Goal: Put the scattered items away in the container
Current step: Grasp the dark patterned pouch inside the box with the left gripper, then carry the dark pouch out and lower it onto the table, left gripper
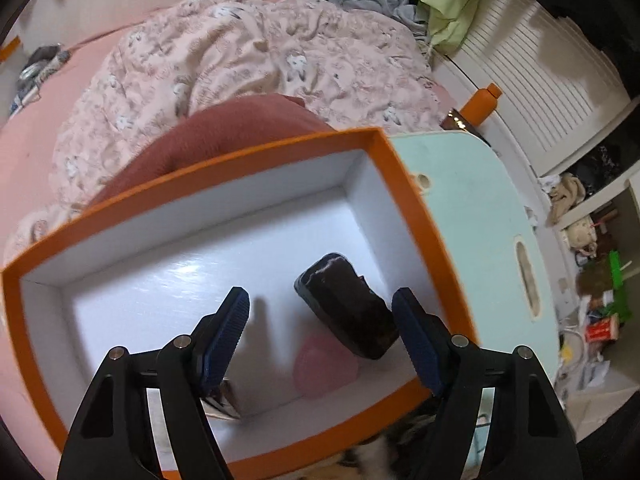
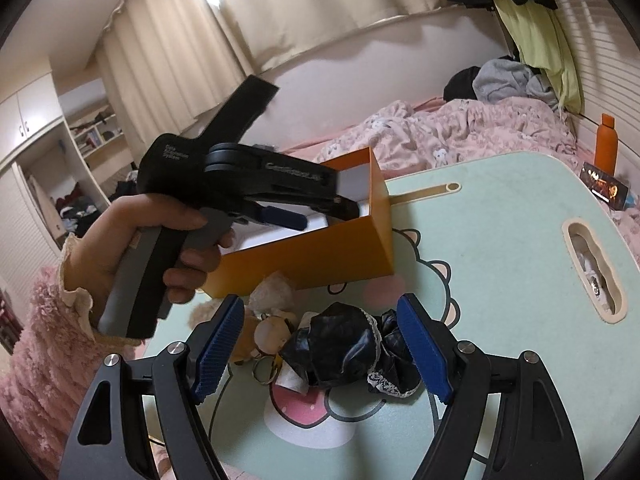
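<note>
Left claw over the orange box, right claw waiting above the clutter on the worktop.

The left claw (image 1: 320, 316) points down into the orange box (image 1: 416, 216), its blue pads spread wide and gripping nothing; a dark glossy item (image 1: 348, 308) lies loose between them on the white floor of the box, beside something pink (image 1: 324, 368) and blurred. The box stands on the mint-green worktop (image 2: 500, 216), next to the bed with its pink quilt (image 1: 248, 56). The right claw (image 2: 320, 344) hangs wide open and empty above a black lace-trimmed bundle (image 2: 352, 344) and a plush keyring (image 2: 268, 332) on the worktop. A hand (image 2: 160, 240) grips the left tool's handle.
</note>
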A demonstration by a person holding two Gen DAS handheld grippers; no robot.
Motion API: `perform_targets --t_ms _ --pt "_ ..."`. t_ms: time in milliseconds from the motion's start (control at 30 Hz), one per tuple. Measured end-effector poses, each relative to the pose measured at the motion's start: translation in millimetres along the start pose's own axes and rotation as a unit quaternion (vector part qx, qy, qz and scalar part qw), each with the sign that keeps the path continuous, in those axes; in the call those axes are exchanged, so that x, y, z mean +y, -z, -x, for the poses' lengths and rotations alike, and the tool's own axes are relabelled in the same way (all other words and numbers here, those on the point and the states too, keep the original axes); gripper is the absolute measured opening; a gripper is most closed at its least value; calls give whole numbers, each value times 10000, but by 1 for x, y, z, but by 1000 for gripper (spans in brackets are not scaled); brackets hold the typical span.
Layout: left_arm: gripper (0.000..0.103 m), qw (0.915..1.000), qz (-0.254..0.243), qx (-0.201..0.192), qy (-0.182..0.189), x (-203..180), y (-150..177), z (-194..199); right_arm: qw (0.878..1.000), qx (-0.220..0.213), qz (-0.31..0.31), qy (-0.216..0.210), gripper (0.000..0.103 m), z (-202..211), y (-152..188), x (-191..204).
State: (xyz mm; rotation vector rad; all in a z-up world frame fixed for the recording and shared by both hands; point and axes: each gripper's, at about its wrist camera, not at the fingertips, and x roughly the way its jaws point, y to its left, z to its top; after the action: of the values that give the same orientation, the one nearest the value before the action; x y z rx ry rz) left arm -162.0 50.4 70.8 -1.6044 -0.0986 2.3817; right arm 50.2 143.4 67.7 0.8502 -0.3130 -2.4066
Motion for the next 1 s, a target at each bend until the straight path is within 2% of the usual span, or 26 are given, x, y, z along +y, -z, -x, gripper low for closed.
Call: perform_targets --t_ms 133,233,500,533,600,633,833,933,1000 --pt "74 9993 146 -124 -307 18 -4 6 10000 23 -1 -5 79 -1 0 0" --pt "74 9997 211 -99 -91 18 0 12 10000 16 -5 -8 79 -1 -1 0" --pt "74 9990 -318 69 -305 -4 9 -2 10000 51 -58 -44 79 -3 0 -2" --pt "72 9987 -359 91 -337 -4 9 -5 10000 52 -58 -46 79 -3 0 -2" --pt "62 9982 -424 87 -417 -4 9 -9 10000 43 -52 -44 79 -3 0 -2" --pt "62 9982 -440 52 -406 -3 9 -9 10000 40 -53 -43 79 -3 0 -2" --pt "62 9994 -268 -225 -68 10 12 10 10000 45 -59 -42 79 -3 0 -2" --pt "62 9969 -212 -698 292 14 23 46 10000 55 -41 -31 79 -3 0 -2" --pt "62 9918 -238 -1123 567 15 41 75 10000 62 -32 -26 79 -4 0 -2"
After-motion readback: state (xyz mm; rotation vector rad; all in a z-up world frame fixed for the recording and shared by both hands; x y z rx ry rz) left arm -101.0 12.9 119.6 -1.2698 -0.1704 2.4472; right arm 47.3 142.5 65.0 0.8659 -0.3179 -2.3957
